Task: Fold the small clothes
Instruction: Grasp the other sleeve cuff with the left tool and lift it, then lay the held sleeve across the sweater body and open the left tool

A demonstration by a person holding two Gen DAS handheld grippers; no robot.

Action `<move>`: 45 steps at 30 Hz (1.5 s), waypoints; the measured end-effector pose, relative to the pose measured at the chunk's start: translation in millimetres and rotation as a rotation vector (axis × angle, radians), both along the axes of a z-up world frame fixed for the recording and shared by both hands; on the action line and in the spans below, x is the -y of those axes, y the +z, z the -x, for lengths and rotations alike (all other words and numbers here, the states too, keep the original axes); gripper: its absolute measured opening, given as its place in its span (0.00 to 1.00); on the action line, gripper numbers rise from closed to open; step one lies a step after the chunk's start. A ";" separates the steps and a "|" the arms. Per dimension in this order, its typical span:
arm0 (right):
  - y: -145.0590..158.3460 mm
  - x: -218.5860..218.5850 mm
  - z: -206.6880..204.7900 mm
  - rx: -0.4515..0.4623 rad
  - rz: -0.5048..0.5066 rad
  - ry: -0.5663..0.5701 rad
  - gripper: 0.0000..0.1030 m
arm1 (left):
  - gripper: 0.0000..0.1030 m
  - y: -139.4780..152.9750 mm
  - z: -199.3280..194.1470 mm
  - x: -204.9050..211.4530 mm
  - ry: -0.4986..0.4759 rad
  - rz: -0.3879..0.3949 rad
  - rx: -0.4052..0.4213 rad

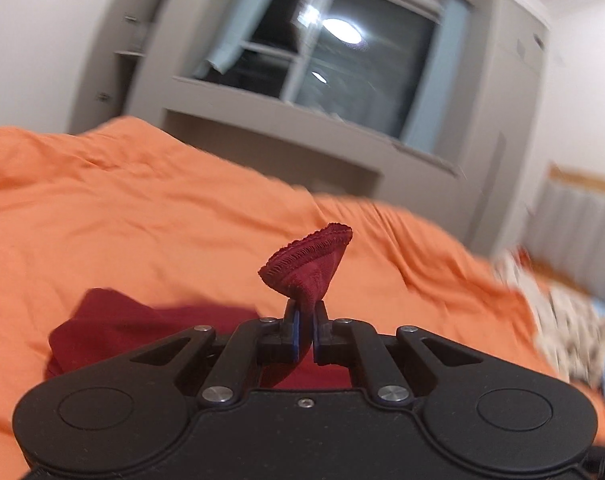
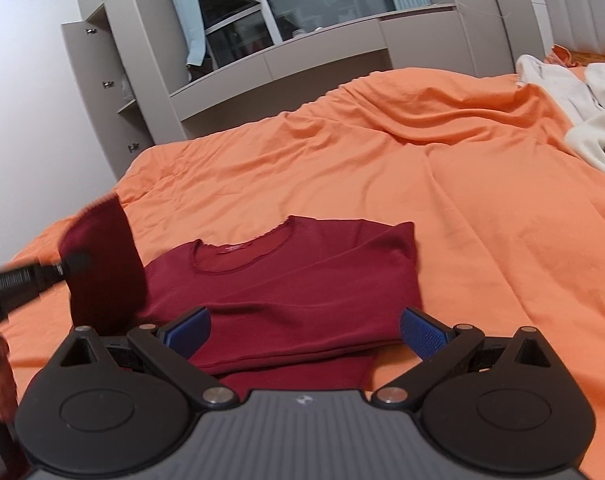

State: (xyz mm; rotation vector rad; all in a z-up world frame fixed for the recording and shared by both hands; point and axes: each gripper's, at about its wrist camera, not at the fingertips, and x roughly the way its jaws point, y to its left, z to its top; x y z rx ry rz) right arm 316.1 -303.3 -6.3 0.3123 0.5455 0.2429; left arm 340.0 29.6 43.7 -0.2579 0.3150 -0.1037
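A dark red shirt [image 2: 294, 280] lies on the orange bed cover [image 2: 382, 168], neckline away from me, its bottom part folded. My left gripper [image 1: 305, 312] is shut on the shirt's left sleeve [image 1: 308, 264], whose hemmed cuff sticks up above the fingers. In the right wrist view the left gripper [image 2: 72, 264] holds that sleeve [image 2: 102, 264] lifted at the shirt's left side. My right gripper [image 2: 304, 332] is open and empty, low over the shirt's near edge, with a blue pad [image 2: 422, 332] on each side.
Crumpled white and patterned cloths [image 2: 582, 112] lie at the bed's right side. Grey cabinets and a window ledge [image 2: 262, 68] stand beyond the bed's far edge. A padded headboard [image 2: 574, 4] is at the far right.
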 end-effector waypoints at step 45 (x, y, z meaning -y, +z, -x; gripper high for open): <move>-3.1 -52.5 -65.3 -0.008 -0.050 0.242 1.00 | 0.93 -66.9 -6.0 -171.7 0.198 0.225 -0.256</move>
